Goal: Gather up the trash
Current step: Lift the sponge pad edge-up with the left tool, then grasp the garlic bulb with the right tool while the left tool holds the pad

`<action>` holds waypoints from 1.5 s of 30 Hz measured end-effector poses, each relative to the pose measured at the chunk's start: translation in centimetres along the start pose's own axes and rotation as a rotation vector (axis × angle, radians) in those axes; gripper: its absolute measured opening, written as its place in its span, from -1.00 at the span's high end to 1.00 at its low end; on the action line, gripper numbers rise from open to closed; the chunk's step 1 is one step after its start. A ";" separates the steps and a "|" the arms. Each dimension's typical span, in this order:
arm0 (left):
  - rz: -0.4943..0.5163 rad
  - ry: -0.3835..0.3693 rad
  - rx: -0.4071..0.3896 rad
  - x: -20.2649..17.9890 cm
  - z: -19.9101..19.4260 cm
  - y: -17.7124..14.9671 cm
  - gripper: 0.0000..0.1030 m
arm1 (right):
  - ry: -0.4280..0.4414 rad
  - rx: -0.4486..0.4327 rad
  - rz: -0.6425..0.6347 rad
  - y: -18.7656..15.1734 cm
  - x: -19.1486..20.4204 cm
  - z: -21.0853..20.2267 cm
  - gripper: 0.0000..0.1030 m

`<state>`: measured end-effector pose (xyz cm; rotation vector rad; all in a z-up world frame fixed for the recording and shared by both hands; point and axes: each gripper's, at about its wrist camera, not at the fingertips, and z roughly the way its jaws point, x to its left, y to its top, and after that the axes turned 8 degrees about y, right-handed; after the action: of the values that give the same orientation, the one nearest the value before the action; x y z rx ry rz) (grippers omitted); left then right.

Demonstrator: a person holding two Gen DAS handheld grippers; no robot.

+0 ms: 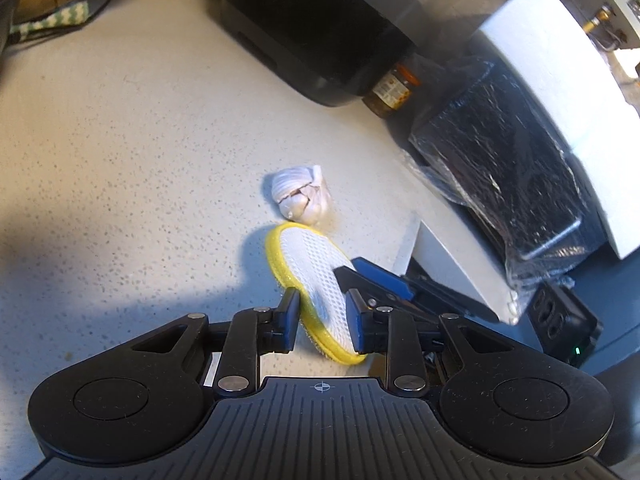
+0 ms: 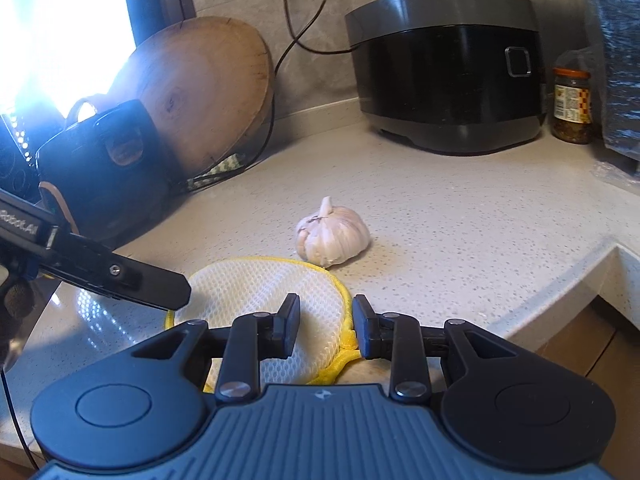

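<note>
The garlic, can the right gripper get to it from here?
Probably yes. The garlic lies in the open on the counter, just past the yellow-rimmed mesh pad that lies between the right gripper fingers, with nothing between.

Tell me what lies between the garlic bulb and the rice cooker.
Only bare speckled countertop lies between garlic bulb and rice cooker, clearest in the right wrist view.

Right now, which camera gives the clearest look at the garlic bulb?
The right wrist view: the garlic bulb sits unobstructed on the countertop, stem and cloves sharply lit. In the left wrist view the same bulb appears smaller, seen from above, just beyond the yellow-rimmed mesh pad.
</note>
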<state>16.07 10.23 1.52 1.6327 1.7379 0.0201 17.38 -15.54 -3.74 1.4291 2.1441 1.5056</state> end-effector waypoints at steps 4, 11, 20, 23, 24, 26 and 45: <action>-0.065 0.043 0.012 1.0 1.5 0.1 0.52 | 0.014 -0.016 0.029 -0.3 -0.9 -0.6 0.42; -0.053 0.045 -0.002 1.1 2.1 0.5 0.57 | 0.026 -0.049 -0.014 -0.8 -0.6 -3.5 0.41; 0.043 -0.002 0.059 -1.6 4.5 0.5 0.58 | 0.004 -0.093 0.079 -2.8 -1.8 -6.7 0.15; 0.098 -0.025 0.085 -3.0 4.3 -0.2 0.57 | -0.033 -0.103 0.087 -3.1 -2.4 -7.1 0.11; 0.111 -0.038 0.089 -3.4 4.2 -0.4 0.56 | -0.042 -0.101 0.086 -3.2 -2.6 -7.1 0.11; 0.134 -0.059 0.082 -3.9 3.9 -0.7 0.56 | -0.060 -0.093 0.093 -3.6 -3.2 -7.1 0.12; 0.135 -0.050 -0.071 -6.2 2.1 -1.1 0.63 | -0.020 -0.112 0.053 -3.4 -2.5 -7.0 0.12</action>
<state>15.75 3.69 2.48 1.6811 1.5694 0.1032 12.50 -22.16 -3.98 1.4671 1.9908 1.5952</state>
